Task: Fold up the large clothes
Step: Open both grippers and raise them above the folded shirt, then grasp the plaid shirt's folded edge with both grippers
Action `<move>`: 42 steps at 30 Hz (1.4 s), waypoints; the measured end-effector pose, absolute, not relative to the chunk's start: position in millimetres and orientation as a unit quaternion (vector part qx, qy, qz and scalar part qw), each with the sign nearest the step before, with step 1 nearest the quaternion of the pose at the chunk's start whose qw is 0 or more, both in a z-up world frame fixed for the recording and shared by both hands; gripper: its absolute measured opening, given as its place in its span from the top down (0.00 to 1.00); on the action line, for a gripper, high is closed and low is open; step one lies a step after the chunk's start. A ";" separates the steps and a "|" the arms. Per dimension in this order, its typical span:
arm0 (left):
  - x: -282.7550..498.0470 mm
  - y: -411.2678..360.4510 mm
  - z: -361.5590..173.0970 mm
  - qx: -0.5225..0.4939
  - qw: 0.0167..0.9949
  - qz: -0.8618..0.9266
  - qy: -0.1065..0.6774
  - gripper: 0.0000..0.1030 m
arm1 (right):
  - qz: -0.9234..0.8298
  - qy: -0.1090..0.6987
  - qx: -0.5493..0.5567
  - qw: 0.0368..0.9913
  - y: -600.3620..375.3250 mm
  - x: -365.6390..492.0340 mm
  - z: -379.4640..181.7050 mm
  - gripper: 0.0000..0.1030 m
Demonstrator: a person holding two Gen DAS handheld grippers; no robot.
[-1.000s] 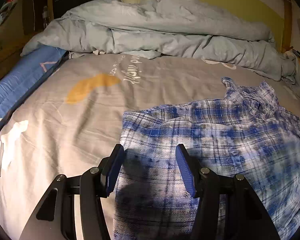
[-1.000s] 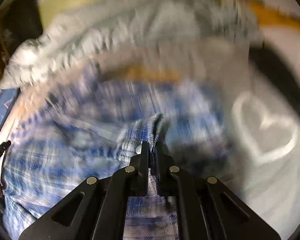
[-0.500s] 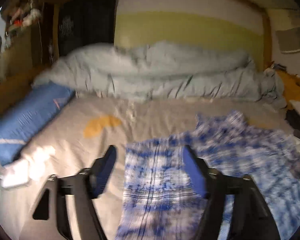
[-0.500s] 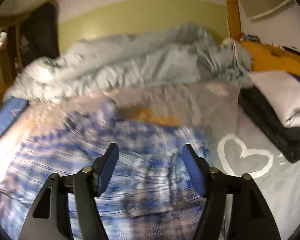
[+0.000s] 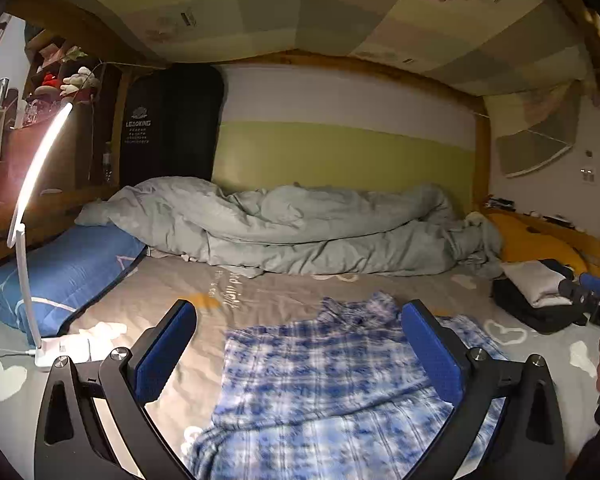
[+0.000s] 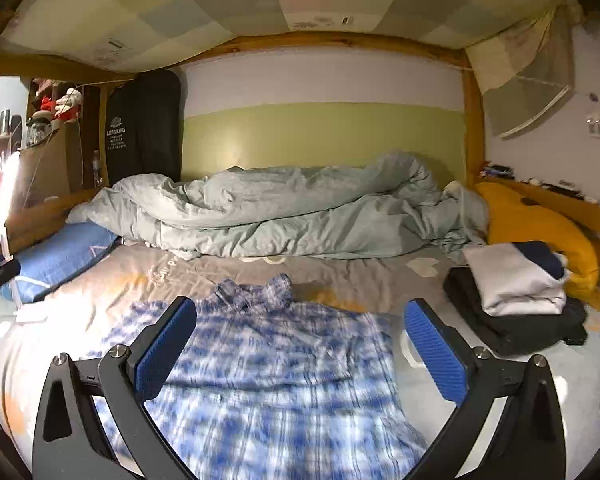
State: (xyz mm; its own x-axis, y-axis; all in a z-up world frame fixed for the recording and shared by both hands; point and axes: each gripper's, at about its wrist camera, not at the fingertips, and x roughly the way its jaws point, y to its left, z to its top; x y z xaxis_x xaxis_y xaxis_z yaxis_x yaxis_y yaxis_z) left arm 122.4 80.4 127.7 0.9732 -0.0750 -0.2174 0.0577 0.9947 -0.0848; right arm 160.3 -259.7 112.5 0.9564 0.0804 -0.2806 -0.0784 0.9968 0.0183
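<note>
Item: blue plaid shirt [image 5: 340, 380], spread on the grey bedsheet [image 5: 172, 292], collar pointing away from me toward the rumpled duvet [image 5: 300, 228], so its long axis runs straight ahead of both tools. My left gripper [image 5: 300, 356]: jaws spread wide, holding nothing, raised above the shirt's left half. My right gripper [image 6: 300, 352]: likewise spread and empty, above the right half. Neither touches cloth. Both sit about equally near; the hem lies below and ahead of the fingers. Stack of folded clothes [image 6: 516, 292] sits at right, apart from the shirt. Desk lamp [image 5: 32, 216] at left.
</note>
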 end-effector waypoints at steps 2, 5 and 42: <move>107.7 76.4 126.0 -0.032 0.993 -0.035 0.106 0.00 | 0.033 0.135 0.007 0.990 -260.9 141.8 103.8 0.00; 82.6 70.9 118.5 -0.025 0.994 -0.031 0.100 0.00 | 0.037 0.137 0.023 0.990 -264.9 123.6 92.4 0.00; 137.5 4.8 -87.3 0.121 0.924 -0.070 0.356 0.00 | 0.087 0.395 -0.166 0.899 -199.6 167.1 -86.9 0.00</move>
State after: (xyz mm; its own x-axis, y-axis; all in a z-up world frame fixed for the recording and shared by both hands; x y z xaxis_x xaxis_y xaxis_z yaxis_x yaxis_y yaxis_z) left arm 137.5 4.8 -87.3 0.7362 -0.0421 -0.6755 0.2152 0.9608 0.1747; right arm 167.1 -199.6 -86.9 0.6725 0.0257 -0.7397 -0.2879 0.9298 -0.2294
